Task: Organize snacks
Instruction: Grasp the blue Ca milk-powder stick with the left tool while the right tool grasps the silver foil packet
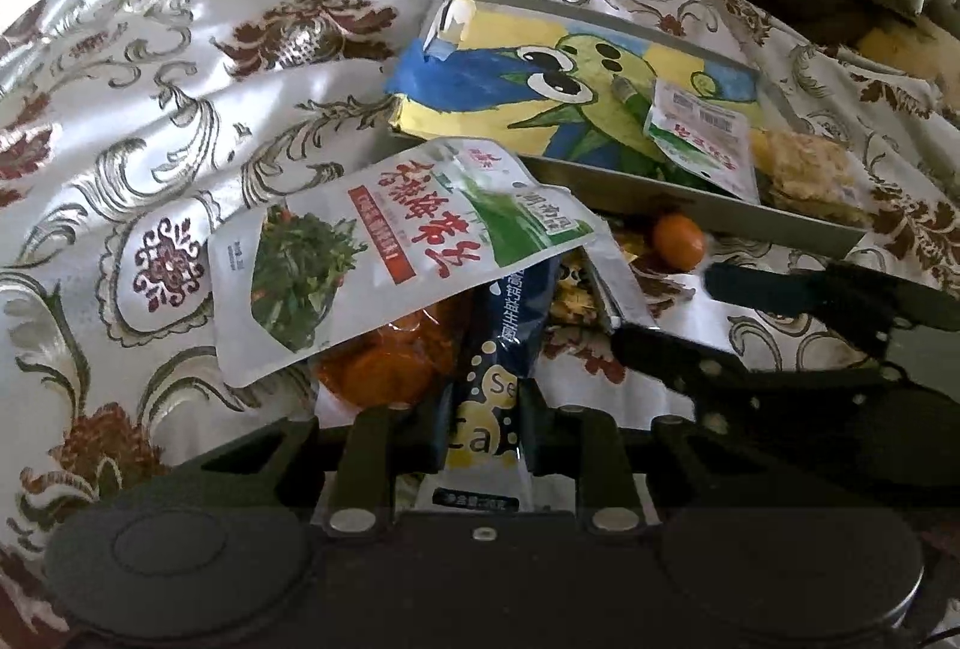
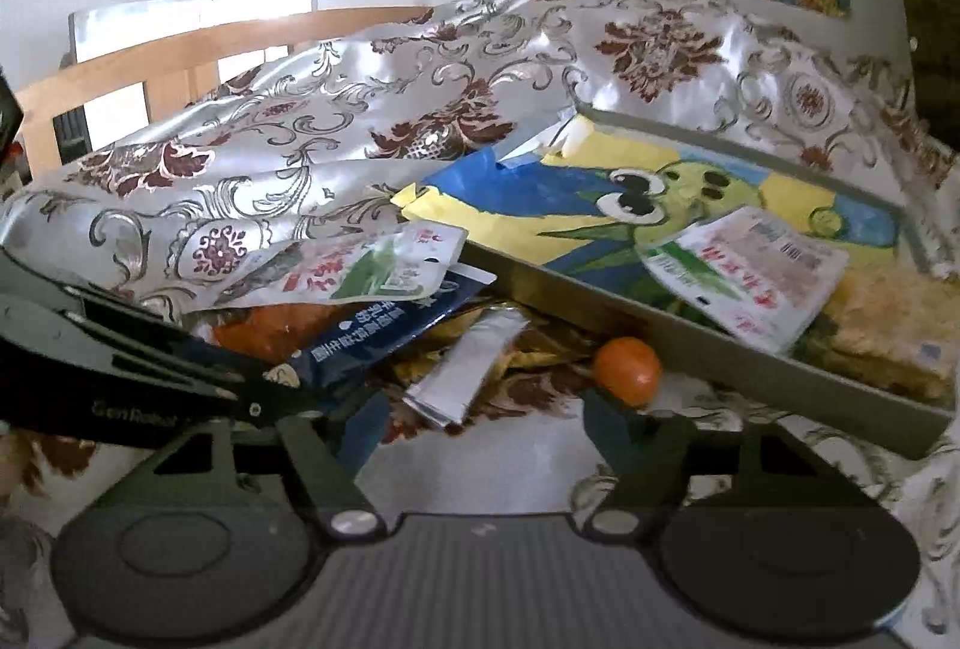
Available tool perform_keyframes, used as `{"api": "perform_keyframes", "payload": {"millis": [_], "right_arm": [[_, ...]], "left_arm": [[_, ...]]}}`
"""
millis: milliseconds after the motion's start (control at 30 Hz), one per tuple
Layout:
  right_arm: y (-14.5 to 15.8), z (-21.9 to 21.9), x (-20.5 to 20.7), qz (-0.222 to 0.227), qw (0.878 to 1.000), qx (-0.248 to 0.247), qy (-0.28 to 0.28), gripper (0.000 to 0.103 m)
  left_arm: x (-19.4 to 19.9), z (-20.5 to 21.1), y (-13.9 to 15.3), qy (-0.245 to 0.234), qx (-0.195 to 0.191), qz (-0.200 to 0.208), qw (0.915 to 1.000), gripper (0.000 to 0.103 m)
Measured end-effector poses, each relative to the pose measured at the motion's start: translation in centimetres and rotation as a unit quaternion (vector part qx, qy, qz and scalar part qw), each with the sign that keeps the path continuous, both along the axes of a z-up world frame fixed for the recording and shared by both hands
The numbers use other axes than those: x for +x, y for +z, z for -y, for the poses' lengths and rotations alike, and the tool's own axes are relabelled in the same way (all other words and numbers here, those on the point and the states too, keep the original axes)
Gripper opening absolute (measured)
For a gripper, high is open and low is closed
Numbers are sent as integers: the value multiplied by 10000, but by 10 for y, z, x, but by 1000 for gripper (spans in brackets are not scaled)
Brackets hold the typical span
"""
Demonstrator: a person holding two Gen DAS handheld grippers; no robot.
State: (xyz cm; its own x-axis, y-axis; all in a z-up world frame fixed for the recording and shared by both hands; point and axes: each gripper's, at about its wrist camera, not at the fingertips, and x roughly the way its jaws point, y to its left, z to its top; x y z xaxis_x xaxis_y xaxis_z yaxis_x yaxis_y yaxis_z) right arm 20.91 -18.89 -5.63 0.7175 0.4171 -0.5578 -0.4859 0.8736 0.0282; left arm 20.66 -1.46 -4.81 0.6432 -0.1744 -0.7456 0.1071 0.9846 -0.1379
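My left jaws [image 1: 483, 409] clench the blue packet [image 1: 507, 343] under the seaweed pouch [image 1: 384, 253]; my right jaws [image 2: 480, 409] gape – nothing held – near the silver sachet [image 2: 468, 367] and orange [image 2: 627, 370], at the tray's [image 2: 690, 334] front edge.

A glossy satin tablecloth [image 1: 180, 66] lies under shiny foil-plastic snack packets [image 1: 384, 253] and a matt grey tray [image 2: 690, 331].
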Motion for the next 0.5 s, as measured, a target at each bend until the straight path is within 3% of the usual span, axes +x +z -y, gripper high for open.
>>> {"api": "perform_keyframes", "payload": {"millis": [100,400,500], "right_arm": [[-4,-2,10,-142,9997,166,-118,65],[-5,-10,19,-357,9985,415,-71,59],[-7,-8,21,-427,9980,427,-165,51]], "left_arm": [[0,-6,-2,-53,-154,-6,9999,25],[1,-6,-3,-69,-128,1,9999,25],[1,-6,-4,-51,-146,-4,9999,25]]}}
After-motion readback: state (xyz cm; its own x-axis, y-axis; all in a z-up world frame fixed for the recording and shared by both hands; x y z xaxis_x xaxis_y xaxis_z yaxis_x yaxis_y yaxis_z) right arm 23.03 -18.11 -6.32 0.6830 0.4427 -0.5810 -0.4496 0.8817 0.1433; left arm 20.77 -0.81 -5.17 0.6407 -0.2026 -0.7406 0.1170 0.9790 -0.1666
